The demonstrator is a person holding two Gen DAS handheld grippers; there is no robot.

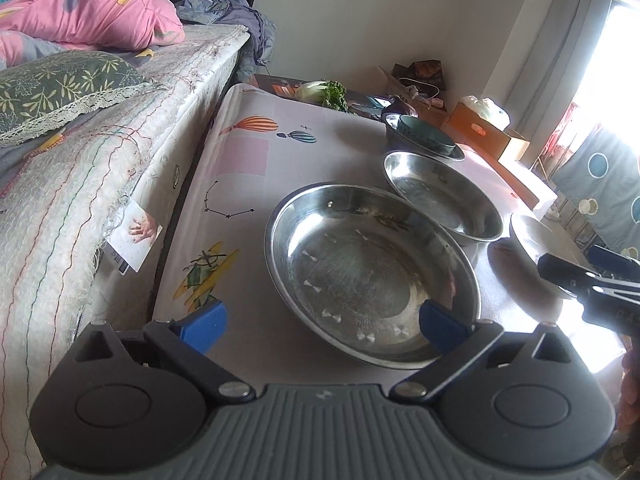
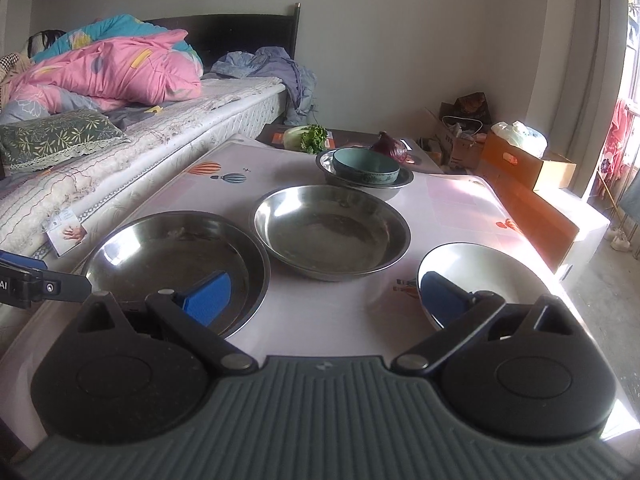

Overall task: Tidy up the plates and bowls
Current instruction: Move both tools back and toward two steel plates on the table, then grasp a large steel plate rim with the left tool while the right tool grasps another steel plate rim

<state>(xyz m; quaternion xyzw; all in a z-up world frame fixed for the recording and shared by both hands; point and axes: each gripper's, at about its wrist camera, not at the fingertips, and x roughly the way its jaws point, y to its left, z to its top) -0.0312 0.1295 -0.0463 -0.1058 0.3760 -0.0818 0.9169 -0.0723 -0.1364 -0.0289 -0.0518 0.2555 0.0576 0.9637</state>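
Two grippers are hanging over a low table (image 2: 452, 200) that's wearing a pale cloth printed with hot-air balloons and a star constellation. It's sitting right against a bed (image 2: 224, 120) piled with a pink quilt (image 2: 116, 72), and cardboard boxes (image 2: 520, 160) are sitting by the bright window.

Writing-wise, only "AI" on the other gripper's side is showing in the right wrist view; the mattress tag (image 1: 136, 236) is too small to read.

Everything's round, so no real long axis, all sitting rim-up:
- wide steel plate (image 1: 372, 272) nearest the bed
- deeper steel bowl (image 2: 332, 232) just beside it
- white bowl (image 2: 480, 272) at the sunny edge
- teal bowl (image 2: 366, 166) nesting in a steel dish (image 2: 404, 180) at the far end

Left gripper (image 1: 324, 320) is spread wide, one pad over the plate's near rim, holding nothing. Right gripper (image 2: 324, 296) is also spread, empty.
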